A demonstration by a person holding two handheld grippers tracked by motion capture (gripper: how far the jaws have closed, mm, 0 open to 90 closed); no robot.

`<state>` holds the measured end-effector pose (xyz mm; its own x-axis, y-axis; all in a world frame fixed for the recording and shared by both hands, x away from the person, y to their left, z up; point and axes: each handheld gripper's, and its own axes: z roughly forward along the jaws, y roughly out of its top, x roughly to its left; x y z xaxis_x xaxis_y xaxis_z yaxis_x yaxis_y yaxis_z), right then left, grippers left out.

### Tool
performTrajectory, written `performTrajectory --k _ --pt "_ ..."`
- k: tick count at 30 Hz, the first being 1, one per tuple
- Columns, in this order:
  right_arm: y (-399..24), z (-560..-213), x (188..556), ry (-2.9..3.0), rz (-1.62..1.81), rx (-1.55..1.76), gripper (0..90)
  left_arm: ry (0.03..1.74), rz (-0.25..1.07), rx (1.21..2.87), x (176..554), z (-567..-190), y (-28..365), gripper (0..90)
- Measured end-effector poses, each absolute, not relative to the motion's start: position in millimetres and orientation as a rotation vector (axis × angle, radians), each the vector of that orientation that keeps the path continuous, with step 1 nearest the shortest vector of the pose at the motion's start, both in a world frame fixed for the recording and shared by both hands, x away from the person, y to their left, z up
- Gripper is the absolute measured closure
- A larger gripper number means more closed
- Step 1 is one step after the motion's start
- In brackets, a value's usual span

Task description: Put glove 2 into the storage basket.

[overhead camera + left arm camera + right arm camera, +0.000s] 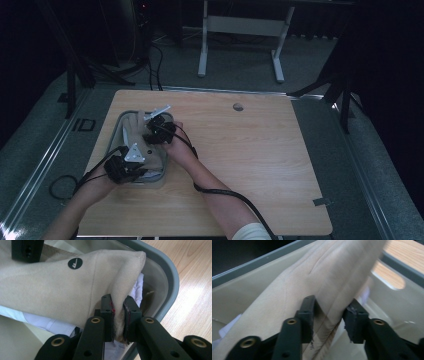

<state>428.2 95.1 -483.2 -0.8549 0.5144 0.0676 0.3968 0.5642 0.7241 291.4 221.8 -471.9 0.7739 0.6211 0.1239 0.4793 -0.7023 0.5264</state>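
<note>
A beige cloth (136, 131) lies in a grey bin (116, 131) at the table's left. My left gripper (118, 305) is shut on a folded corner of the beige cloth (62, 290), which carries a round black label (75, 263); a white cloth (137, 288) lies under it. In the high view the left gripper (134, 164) is at the bin's near end and the right gripper (151, 134) at its middle. My right gripper (330, 308) stands open astride a fold of the beige cloth (312, 272); one pad touches it, the other is clear.
The bin's rim (173, 282) sits close to my left jaws, with a handle cutout (390, 277) in its wall. The wooden table (250, 150) stretches to the right, with a round grommet (238, 106) near its far edge. Cables trail from both grippers.
</note>
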Motion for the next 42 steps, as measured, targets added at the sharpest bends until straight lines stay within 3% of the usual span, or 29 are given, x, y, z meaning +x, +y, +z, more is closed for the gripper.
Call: performTrajectory --k 6,10,11,13,19,29,42 --pt "86 -476 433 2.644 1.188 0.817 46.3 0.831 0.388 2.474 290 -469 222 75.1" --pt "77 -467 432 2.634 1.223 0.832 37.2 0.843 0.398 2.426 287 -460 225 49.8" --pt "75 -465 432 2.630 1.242 0.837 34.5 0.860 0.411 2.398 286 -456 226 49.8" --pt "65 -457 431 2.635 1.301 0.813 23.8 0.879 0.398 2.310 284 -447 228 37.8" --pt "49 -451 422 2.633 1.311 0.726 14.6 0.878 0.418 2.184 282 -437 223 14.5" --pt "16 -451 409 2.625 1.267 0.650 14.7 0.807 0.421 2.106 276 -443 191 14.3" --pt "-45 -464 392 2.609 1.241 0.665 15.0 0.713 0.319 2.088 273 -460 146 14.3"
